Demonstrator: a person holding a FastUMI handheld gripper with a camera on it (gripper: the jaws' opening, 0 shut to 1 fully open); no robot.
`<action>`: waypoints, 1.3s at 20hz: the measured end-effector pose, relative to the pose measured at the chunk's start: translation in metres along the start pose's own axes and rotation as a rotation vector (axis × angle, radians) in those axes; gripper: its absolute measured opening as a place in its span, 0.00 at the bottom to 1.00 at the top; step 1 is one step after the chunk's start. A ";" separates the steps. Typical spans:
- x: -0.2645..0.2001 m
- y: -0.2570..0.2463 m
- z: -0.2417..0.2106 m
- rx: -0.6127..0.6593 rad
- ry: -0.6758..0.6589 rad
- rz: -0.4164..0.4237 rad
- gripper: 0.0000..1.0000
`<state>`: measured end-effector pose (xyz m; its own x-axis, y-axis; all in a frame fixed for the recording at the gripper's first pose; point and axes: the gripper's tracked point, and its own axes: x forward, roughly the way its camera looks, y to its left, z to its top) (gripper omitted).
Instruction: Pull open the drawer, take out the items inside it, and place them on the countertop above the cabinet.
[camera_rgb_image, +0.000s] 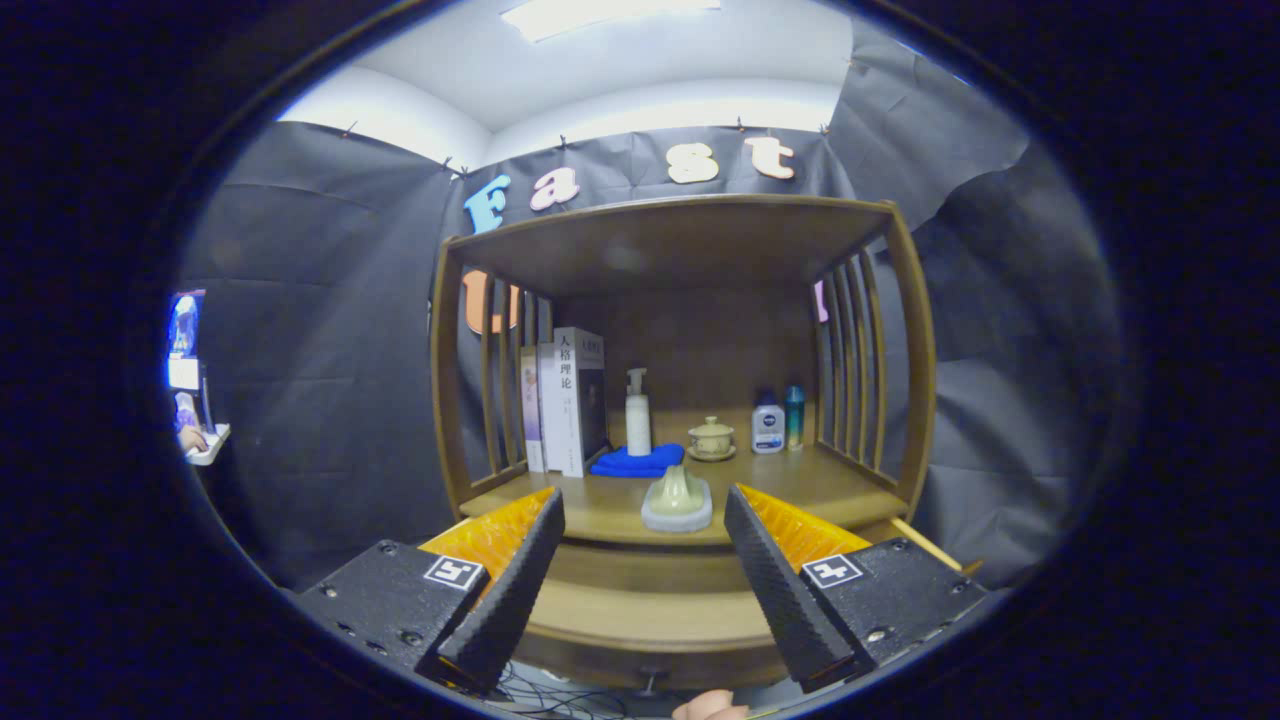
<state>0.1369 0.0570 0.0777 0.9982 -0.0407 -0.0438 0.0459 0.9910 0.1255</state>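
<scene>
Hovering wide open and empty, the tool (645, 570) faces the brown wooden cabinet (905, 330). Its pulled-out wooden drawer (650, 610) lies between the fingers; just beyond, a pale ceramic dish (677, 500) rests on the table (820, 490), probably placed from the drawer.

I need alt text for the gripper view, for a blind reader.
The gripper has open jaws holding nothing, before a wooden cabinet. On its countertop sit a pale ornament, books, a blue cloth and bottles.
</scene>
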 end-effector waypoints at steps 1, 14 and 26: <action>-0.012 0.000 -0.009 -0.014 -0.006 -0.014 1.00; -0.029 -0.017 -0.141 0.039 0.139 -0.145 1.00; -0.005 -0.008 -0.154 -0.055 0.131 -0.175 1.00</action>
<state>0.1259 0.0684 -0.0762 0.9617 -0.1988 -0.1887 0.2117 0.9760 0.0506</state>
